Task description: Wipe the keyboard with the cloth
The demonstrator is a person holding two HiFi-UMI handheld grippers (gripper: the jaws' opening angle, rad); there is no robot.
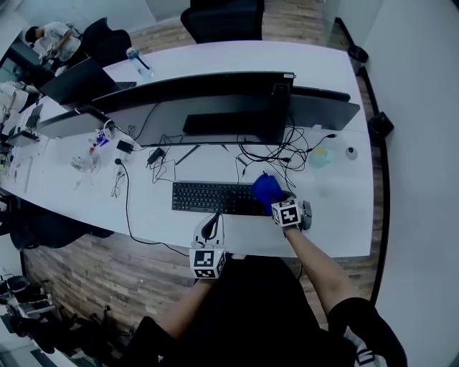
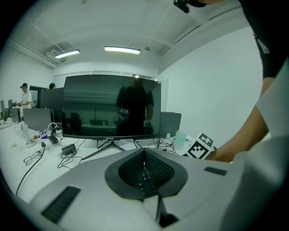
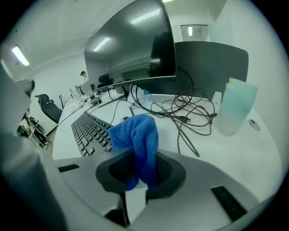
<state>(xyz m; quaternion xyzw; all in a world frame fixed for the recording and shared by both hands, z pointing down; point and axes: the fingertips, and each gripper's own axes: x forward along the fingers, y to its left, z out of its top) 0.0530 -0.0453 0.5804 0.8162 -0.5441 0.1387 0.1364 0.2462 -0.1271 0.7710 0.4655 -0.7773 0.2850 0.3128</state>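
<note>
The black keyboard lies on the white desk in front of the monitor. My right gripper is shut on a blue cloth, which rests over the keyboard's right end. In the right gripper view the cloth bunches up out of the jaws of that gripper, with the keyboard to its left. My left gripper hovers just in front of the keyboard's near edge. Seen in its own view, the left gripper is shut with nothing held.
A large monitor stands behind the keyboard, with tangled cables at its foot. A pale translucent bottle and a mouse sit at the right. Glasses and small gadgets lie left. Office chairs stand beyond the desk.
</note>
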